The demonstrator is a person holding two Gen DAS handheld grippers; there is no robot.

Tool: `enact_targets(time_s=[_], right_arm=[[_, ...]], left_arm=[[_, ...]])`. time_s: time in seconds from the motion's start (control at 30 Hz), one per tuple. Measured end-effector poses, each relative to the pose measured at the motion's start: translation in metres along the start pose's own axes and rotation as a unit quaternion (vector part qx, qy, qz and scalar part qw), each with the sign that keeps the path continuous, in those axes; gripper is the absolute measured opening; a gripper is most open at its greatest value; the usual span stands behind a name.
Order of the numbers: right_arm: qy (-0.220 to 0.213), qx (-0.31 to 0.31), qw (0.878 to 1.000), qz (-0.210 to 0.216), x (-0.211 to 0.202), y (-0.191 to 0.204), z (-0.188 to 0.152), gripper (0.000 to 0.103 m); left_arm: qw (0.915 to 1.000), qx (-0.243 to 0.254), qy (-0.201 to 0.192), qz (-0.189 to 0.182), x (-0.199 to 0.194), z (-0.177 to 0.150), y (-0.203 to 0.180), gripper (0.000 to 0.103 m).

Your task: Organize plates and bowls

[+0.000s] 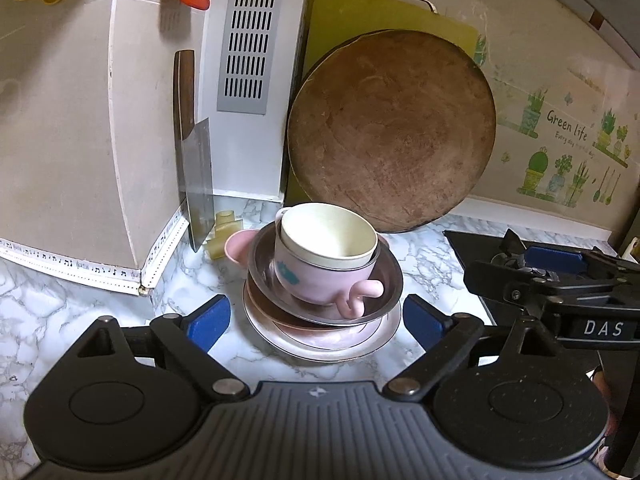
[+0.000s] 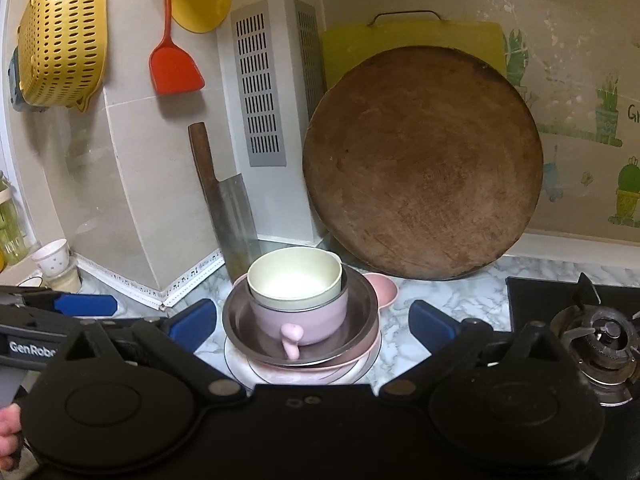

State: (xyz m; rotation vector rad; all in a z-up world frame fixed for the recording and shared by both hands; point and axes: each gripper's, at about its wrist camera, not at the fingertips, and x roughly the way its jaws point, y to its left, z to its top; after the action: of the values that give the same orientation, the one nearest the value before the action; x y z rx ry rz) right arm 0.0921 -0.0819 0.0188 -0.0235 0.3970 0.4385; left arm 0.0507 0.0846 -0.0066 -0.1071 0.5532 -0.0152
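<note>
A stack of dishes stands on the marble counter. A cream bowl sits inside a pink handled cup, inside a steel bowl, on a pink plate and a white plate. A small pink bowl lies behind the stack. The same stack shows in the right wrist view: cream bowl, pink cup, steel bowl. My left gripper is open, its fingers on either side of the stack's front. My right gripper is open, also straddling the stack; it shows at the right of the left wrist view.
A round wooden chopping board and a yellow board lean on the wall behind. A cleaver leans at the left corner. A gas hob is at the right. A red spatula and yellow colander hang on the wall.
</note>
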Motion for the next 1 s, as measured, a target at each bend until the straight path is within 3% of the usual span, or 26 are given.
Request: enact_targets(time_s=[1.0], right_arm=[[0.016, 0.022, 1.0, 0.011, 0.0052, -0.0044, 0.004, 0.103]], left_arm=[[0.9998, -0.019, 0.006, -0.003, -0.0039, 0.0058, 0.0032, 0.094]])
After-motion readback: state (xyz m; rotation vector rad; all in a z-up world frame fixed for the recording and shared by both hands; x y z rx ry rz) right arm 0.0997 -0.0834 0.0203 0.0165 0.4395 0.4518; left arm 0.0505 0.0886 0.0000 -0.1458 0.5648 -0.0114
